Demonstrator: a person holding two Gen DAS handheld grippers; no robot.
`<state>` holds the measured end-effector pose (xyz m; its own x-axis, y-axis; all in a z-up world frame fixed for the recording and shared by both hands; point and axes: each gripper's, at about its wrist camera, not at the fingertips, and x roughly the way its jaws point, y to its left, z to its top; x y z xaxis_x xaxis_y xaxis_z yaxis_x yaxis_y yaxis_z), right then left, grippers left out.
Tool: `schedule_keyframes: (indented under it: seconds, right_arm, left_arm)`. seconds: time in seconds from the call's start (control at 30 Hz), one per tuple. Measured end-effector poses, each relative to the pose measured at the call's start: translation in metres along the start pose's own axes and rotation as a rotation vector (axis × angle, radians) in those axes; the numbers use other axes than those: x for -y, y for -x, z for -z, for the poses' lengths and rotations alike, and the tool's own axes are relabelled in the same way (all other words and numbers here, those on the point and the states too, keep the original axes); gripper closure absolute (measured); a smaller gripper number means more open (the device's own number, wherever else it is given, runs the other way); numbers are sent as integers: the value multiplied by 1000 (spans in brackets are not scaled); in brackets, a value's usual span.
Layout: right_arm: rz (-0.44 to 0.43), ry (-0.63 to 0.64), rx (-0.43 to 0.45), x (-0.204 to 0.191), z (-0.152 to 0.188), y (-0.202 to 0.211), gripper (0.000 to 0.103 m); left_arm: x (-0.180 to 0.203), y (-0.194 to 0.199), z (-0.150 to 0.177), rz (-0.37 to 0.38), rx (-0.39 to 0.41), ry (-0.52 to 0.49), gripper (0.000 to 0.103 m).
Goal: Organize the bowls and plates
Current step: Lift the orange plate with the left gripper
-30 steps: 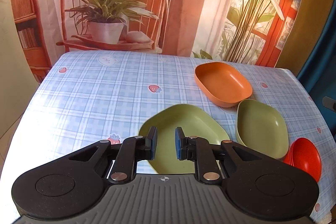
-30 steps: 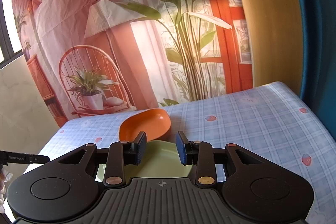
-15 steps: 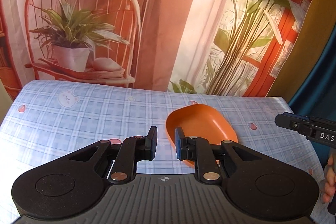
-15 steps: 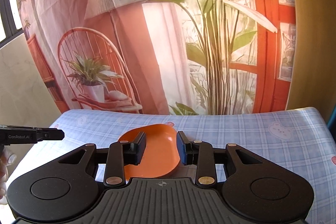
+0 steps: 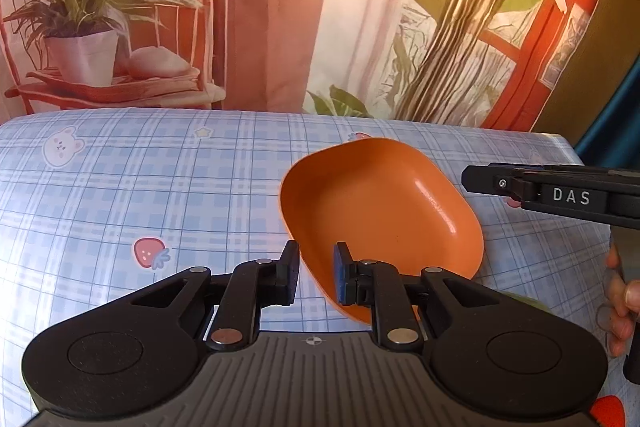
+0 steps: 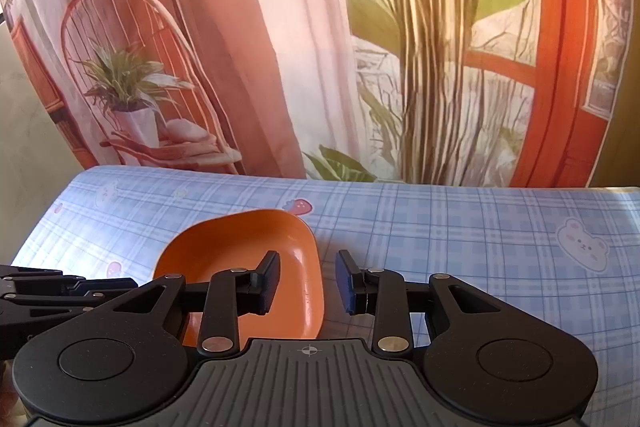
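An orange bowl (image 5: pixel 380 211) sits on the blue checked tablecloth (image 5: pixel 140 187). My left gripper (image 5: pixel 316 275) is open, its fingers astride the bowl's near left rim, not closed on it. My right gripper (image 6: pixel 306 283) is open, with the bowl's (image 6: pixel 240 251) right rim between its fingers. In the left wrist view the right gripper (image 5: pixel 560 195) shows side-on at the right, just past the bowl. The left gripper (image 6: pixel 60 291) shows at the lower left of the right wrist view.
A printed backdrop (image 5: pixel 280 7) with a chair and plants hangs behind the table's far edge. A sliver of a green dish (image 5: pixel 524 301) shows behind my left gripper's right arm. A red dish edge (image 5: pixel 610 409) shows at the bottom right corner.
Both grippers have moved forward to the orange bowl, which now fills the space at their fingers. The green plate and green bowl have dropped out of view. The right gripper's fingers have opened wider.
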<state>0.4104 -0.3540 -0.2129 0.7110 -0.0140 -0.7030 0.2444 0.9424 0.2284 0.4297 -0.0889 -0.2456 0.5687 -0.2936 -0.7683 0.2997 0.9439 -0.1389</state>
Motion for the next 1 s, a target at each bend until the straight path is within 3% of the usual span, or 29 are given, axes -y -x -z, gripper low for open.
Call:
schedule_keyframes:
  seconds: [0.33, 0.4, 0.43, 0.5, 0.7, 1.0]
  right_arm:
    - [-21, -81, -87, 17, 10, -39, 75]
    - [-36, -103, -99, 19, 12, -42, 80]
    - [-49, -123, -106, 21, 13, -43, 90]
    - [-58, -144, -112, 22, 15, -43, 91]
    - [-74, -137, -76, 17, 13, -21, 92]
    - [-92, -131, -44, 3, 31, 47, 92]
  left_arm:
    - [-14, -16, 2, 31, -32, 61, 84]
    - [-13, -17, 2, 50, -30, 56, 87]
    - [-12, -17, 2, 47, -29, 51, 88]
    - [-9, -13, 2, 40, -19, 41, 88]
    - [-6, 7, -8, 41, 15, 24, 88]
    - [8, 46, -9, 56, 55, -36, 87]
